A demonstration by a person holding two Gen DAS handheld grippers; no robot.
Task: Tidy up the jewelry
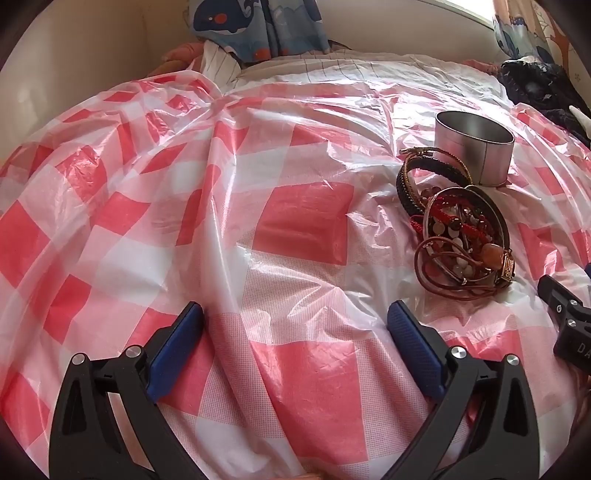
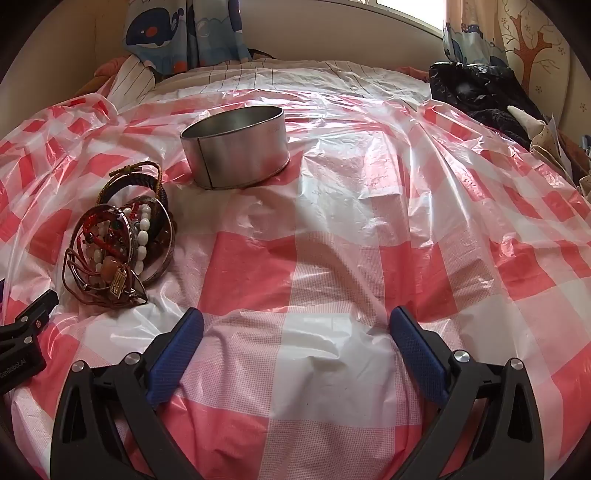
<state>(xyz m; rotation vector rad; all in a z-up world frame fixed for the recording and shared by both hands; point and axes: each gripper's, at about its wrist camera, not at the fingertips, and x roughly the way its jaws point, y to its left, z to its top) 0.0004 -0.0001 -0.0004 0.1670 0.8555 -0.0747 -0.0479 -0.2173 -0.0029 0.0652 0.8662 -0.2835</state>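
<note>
The left gripper [image 1: 295, 317] has its two blue-padded fingers wide apart, with nothing between them. It hovers low over the sheet [image 1: 303, 218], a thin plastic cover with red and white squares, wrinkled, which lies over a bed. The right gripper [image 2: 295, 325] is the same: fingers spread wide, empty, above the sheet [image 2: 369, 229].

The jewelry [image 1: 461, 236] is a heap of bracelets, tangled together on the sheet. In the left view it lies ahead and to the right of the left gripper, well apart from its fingers. In the right view the jewelry [image 2: 122, 240] lies ahead and to the left. In the heap there are a dark braided bangle [image 1: 410, 188], red cords, a string of white beads [image 2: 142, 229], brown leather loops and a small gold pendant [image 2: 119, 284].

A round metal tin [image 2: 236, 147], open at the top, stands upright on the sheet just behind the heap. The dark bangle touches or almost touches the tin [image 1: 476, 147]; I cannot tell which. Inside the tin I see no thing.

At the far side hangs a curtain [image 2: 177, 33] with a whale, and a black bag [image 2: 476, 92] lies at the right.
</note>
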